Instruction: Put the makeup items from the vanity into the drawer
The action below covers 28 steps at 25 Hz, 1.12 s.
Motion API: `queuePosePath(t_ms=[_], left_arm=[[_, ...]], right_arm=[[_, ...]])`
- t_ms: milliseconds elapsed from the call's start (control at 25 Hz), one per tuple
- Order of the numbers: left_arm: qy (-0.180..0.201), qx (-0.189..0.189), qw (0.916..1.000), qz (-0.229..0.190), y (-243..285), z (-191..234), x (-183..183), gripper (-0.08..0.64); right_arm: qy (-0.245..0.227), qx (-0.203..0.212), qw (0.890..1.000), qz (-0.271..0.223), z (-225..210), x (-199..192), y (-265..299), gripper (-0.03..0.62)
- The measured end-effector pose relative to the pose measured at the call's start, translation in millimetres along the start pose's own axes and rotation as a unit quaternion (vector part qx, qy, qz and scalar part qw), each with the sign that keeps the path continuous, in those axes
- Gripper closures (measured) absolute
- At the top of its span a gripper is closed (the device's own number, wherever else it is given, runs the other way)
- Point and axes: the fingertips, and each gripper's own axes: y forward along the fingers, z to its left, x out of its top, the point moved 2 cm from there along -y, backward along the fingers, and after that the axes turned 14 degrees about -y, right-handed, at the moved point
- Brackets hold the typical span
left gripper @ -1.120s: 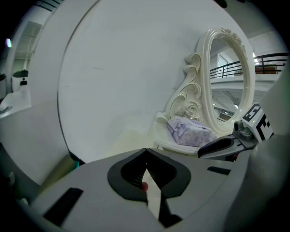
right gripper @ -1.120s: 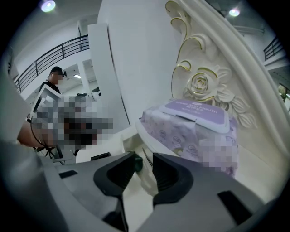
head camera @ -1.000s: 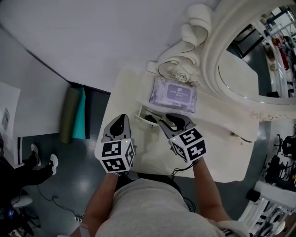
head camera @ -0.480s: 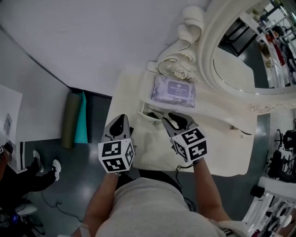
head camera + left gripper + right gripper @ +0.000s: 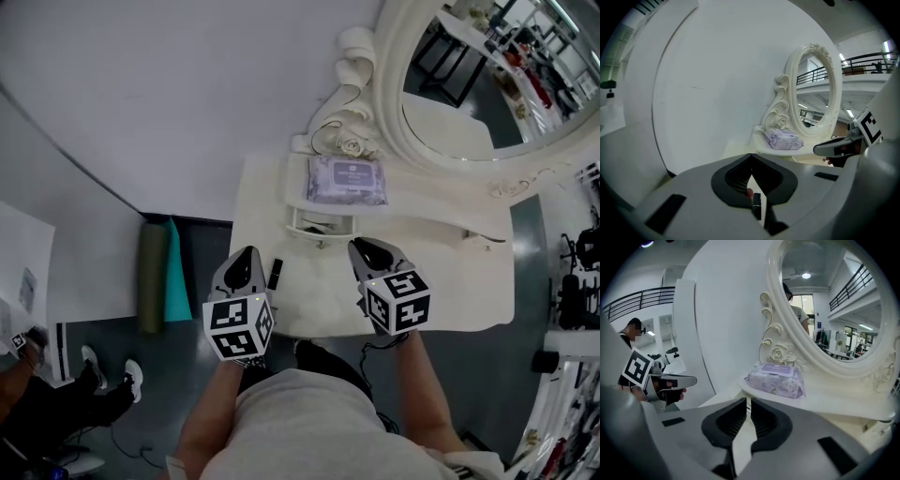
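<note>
The left gripper [image 5: 750, 158] has its jaws closed tip to tip, with nothing pinched at the tips. Through the gap behind the tips a small black makeup stick [image 5: 274, 273] with a touch of red shows. In the head view it lies on the tabletop [image 5: 441, 281], just right of that gripper and near the tabletop's left edge, so it probably rests there and is not held.

The right gripper [image 5: 746, 401] has just been closing its jaws. They now stand almost together with only a thin slit between them, and nothing is in the slit. It hangs above the near middle of the tabletop and points toward the far shelf.

The drawer [image 5: 323, 225] sits at the far side under the low shelf that carries the lilac wipes pack [image 5: 347, 180]. It juts out only slightly, with a dark sliver showing in it, and how far open it is cannot be told.

Several things could go wrong from here:
- With both pairs of jaws narrowed, a reach for the stick would push it instead of taking it. Being slim and near the left edge, it could roll or skid off onto the floor.
- A grip taken off-centre could let it pivot and drop on the way.
- If the drawer is barely open, the stick could strike its front or the shelf lip and fall back on the tabletop.
- Pulling the drawer while the other gripper hovers close could knock the two grippers together.
</note>
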Motion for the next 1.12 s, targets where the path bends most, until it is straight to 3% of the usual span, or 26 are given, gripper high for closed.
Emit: queuePosePath(t_ms=[200,520,800,1120], left_arm=[[0.018,-0.023,0.9996,0.005,-21.1,7.8,-4.0,0.557],[0.051,-0.066,0.9964,0.019,-55.3,13.9,-17.0,0.557],[0.069,-0.093,0.9923,0.044,-76.6,16.3,-32.6,0.555],[0.038,-0.088,0.9951,0.025,-84.4,6.6,-27.4,0.555]], right_arm=[[0.059,-0.059,0.996,-0.019,14.3,-7.5,-28.0,0.566],[0.149,-0.13,0.978,-0.059,64.8,-32.2,-64.8,0.572],[0.163,-0.193,0.966,-0.05,97.8,-47.0,-88.3,0.574],[0.148,-0.181,0.971,-0.058,103.5,-36.8,-91.9,0.574]])
